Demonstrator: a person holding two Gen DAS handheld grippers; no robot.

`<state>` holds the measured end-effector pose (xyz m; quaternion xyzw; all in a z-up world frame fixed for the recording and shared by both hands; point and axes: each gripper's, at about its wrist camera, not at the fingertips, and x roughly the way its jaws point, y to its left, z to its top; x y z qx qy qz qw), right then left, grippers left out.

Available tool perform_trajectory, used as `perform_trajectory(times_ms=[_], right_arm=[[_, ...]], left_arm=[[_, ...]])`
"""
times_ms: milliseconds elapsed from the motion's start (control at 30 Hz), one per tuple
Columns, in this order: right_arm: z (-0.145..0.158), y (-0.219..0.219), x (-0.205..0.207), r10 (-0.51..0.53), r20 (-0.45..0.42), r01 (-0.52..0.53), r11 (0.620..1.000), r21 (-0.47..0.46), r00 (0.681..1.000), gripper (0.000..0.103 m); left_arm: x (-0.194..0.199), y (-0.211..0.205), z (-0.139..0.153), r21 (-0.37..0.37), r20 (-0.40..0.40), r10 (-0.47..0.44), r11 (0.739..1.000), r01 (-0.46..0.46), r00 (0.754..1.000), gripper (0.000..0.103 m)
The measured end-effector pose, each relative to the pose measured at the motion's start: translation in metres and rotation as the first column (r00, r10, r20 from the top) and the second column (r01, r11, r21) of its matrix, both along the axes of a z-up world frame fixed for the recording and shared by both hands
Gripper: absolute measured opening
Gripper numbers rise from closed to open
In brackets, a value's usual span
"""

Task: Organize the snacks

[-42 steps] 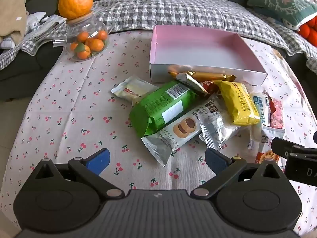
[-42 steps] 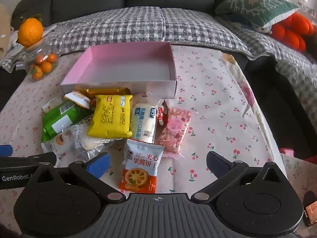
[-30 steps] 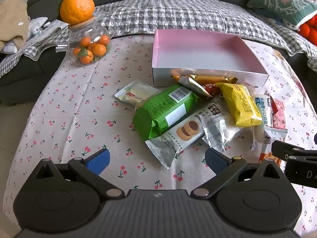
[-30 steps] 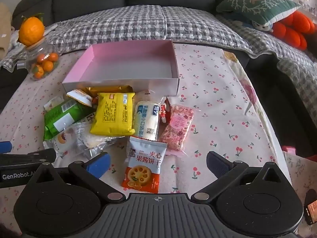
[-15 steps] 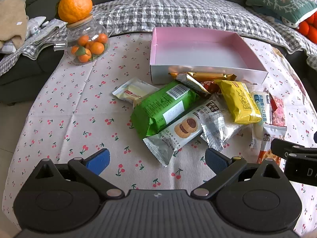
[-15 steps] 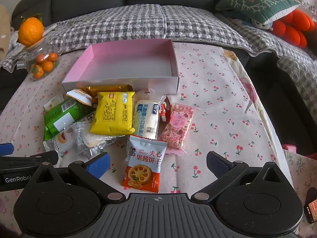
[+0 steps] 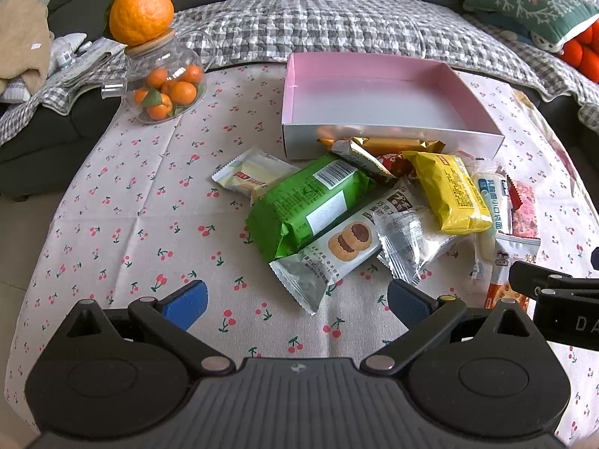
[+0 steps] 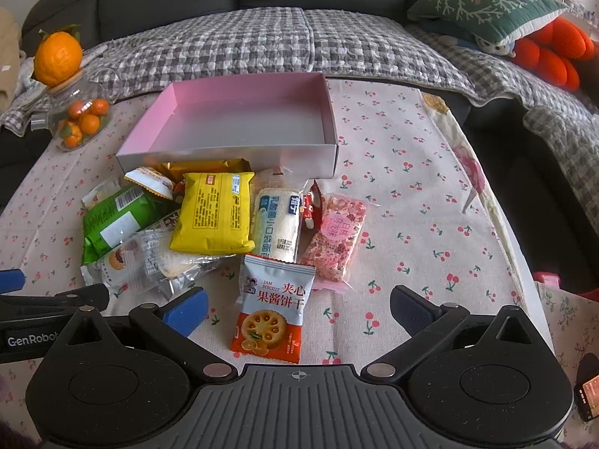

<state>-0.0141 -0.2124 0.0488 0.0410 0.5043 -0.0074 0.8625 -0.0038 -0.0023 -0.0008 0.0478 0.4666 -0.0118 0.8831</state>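
Observation:
A pile of snack packets lies on the cherry-print tablecloth in front of an empty pink box. It includes a green packet, a yellow packet, a biscuit sachet, a clear packet, a white bun packet, a pink bar and a jam biscuit packet. My left gripper is open and empty, just short of the biscuit sachet. My right gripper is open, with the jam biscuit packet between its fingers, untouched.
A glass jar of small oranges topped by a large orange stands at the table's far left. A sofa with a checked blanket runs behind the table. The table's right edge drops off beside my right gripper.
Both grippers have drifted slightly over the table while staying open. No snack has moved.

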Motion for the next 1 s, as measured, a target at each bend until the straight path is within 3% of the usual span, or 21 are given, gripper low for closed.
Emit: perform_trajectory(times_ms=[1000], right_arm=[[-0.0012,0.0022,0.0005,-0.002,-0.004,0.002,1.000,-0.009,1.000,0.103]], left_arm=[[-0.0014,-0.0002,0.0005,-0.004,-0.001,-0.004,1.000,0.004,1.000,0.103]])
